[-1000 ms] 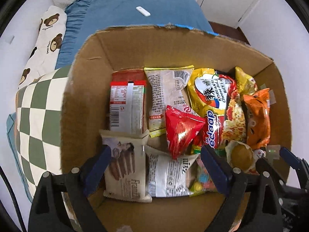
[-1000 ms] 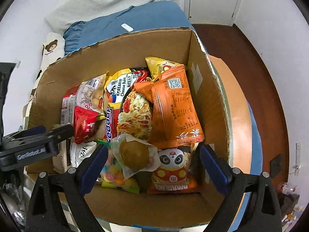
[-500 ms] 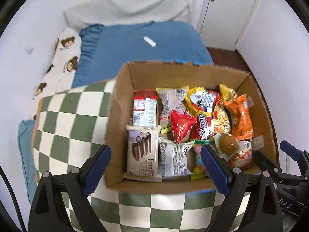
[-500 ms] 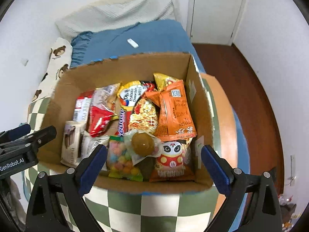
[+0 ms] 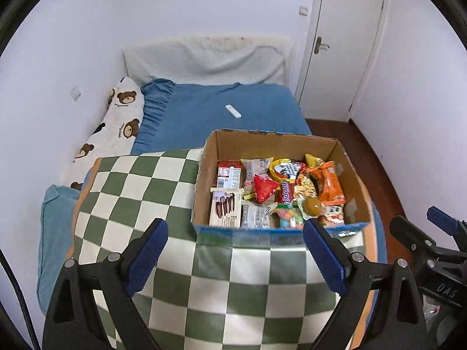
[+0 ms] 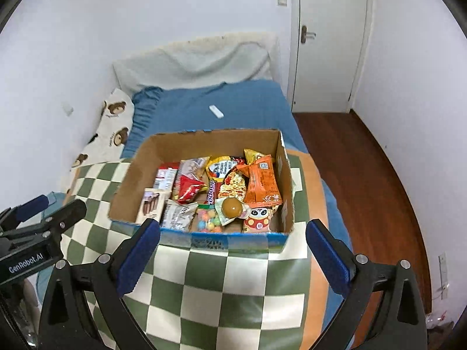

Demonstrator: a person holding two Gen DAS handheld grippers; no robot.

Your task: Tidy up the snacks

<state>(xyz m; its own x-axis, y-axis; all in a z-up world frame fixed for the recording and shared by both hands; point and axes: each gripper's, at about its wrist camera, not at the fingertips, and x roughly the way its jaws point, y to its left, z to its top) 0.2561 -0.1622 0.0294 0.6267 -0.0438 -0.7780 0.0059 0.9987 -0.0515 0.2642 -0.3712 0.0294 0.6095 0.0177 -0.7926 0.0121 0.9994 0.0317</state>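
An open cardboard box stands on a green-and-white checked cloth. It is packed with several snacks: an orange packet, a red packet, a white wafer pack, a wrapped brown bun and a panda packet. My left gripper hangs open above the box's near edge, holding nothing. Beside it, my right gripper is opening its jaws, and nothing lies between them. Both are clear of the snacks.
Behind the box lies a blue bed with a white remote and a bear-print pillow. A white door and a dark wood floor are on the right. White walls close in on the left.
Both grippers have risen and pulled back from inside the box. The box now looks smaller and farther off, and the bed, door and walls have come into view.
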